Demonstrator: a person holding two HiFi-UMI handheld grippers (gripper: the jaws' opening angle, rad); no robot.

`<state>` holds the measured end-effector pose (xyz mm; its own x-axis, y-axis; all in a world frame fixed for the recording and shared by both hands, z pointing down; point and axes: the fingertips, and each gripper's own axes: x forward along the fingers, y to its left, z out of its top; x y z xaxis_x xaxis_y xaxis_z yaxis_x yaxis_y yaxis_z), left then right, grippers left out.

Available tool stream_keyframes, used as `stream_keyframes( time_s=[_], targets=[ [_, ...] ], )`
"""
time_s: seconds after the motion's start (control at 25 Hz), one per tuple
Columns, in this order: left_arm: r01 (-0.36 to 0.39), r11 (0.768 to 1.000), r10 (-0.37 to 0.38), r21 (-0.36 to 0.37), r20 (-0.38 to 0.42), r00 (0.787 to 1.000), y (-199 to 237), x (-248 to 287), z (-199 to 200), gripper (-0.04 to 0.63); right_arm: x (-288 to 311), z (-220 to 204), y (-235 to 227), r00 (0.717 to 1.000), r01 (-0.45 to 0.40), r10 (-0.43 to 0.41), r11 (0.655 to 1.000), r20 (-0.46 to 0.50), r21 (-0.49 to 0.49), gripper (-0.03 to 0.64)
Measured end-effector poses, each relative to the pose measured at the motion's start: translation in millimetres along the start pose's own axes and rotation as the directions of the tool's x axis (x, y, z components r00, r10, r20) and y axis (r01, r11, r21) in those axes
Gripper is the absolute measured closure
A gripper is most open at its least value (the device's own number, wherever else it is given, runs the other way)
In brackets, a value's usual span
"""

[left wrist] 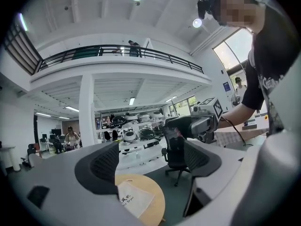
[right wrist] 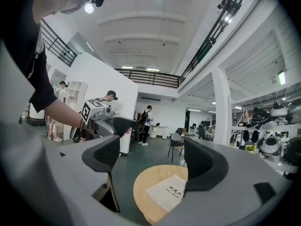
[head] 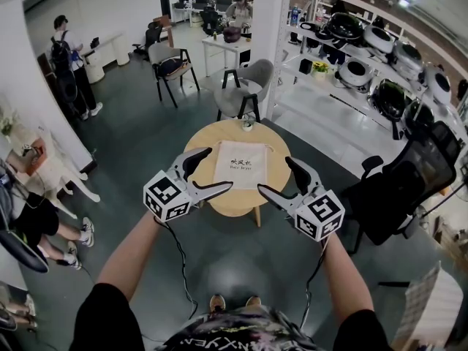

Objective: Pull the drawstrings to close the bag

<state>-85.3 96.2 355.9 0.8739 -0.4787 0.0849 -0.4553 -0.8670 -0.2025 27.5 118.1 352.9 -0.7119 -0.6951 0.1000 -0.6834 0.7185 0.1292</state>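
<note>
A flat white drawstring bag [head: 241, 164] with dark print lies on a small round wooden table [head: 201, 141] in front of me on the floor. Both grippers hang in the air above the table's near edge, apart from the bag. My left gripper [head: 219, 168] is open and empty, its jaws pointing right over the bag's left side. My right gripper [head: 274, 174] is open and empty too, with its jaws pointing left. In the left gripper view the bag [left wrist: 134, 199] shows well below the jaws. The right gripper view likewise shows the bag [right wrist: 171, 192] below its jaws.
A small dark thing [head: 247, 125] sits at the table's far edge. A grey chair [head: 245, 86] stands behind the table and a black office chair [head: 398, 189] close on the right. Shelves of round devices [head: 380, 64] line the right. A person's legs [head: 29, 218] show at the left.
</note>
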Motion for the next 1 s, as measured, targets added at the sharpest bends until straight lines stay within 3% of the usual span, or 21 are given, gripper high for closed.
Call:
stream_keyframes(
  time_s=[0.4, 0.56, 1.0],
  targets=[
    [-0.034, 0.998, 0.034, 0.047, -0.002, 0.999, 1.0, -1.8, -0.7, 0.011, -3.3, -2.8, 0.9, 1.000, 0.005, -0.005, 1.000, 0.003, -0.018, 0.032],
    [-0.068, 0.996, 0.069, 0.061, -0.013, 0.998, 5.4, -3.5, -4.3, 0.008, -4.8, -4.8, 0.5, 1.000, 0.009, -0.009, 1.000, -0.004, -0.028, 0.032],
    [-0.055, 0.996, 0.058, 0.070, -0.042, 0.997, -2.3, -6.1, -8.5, 0.008, -8.9, -5.8, 0.8, 1.000, 0.014, -0.014, 1.000, -0.014, -0.028, 0.032]
  ],
)
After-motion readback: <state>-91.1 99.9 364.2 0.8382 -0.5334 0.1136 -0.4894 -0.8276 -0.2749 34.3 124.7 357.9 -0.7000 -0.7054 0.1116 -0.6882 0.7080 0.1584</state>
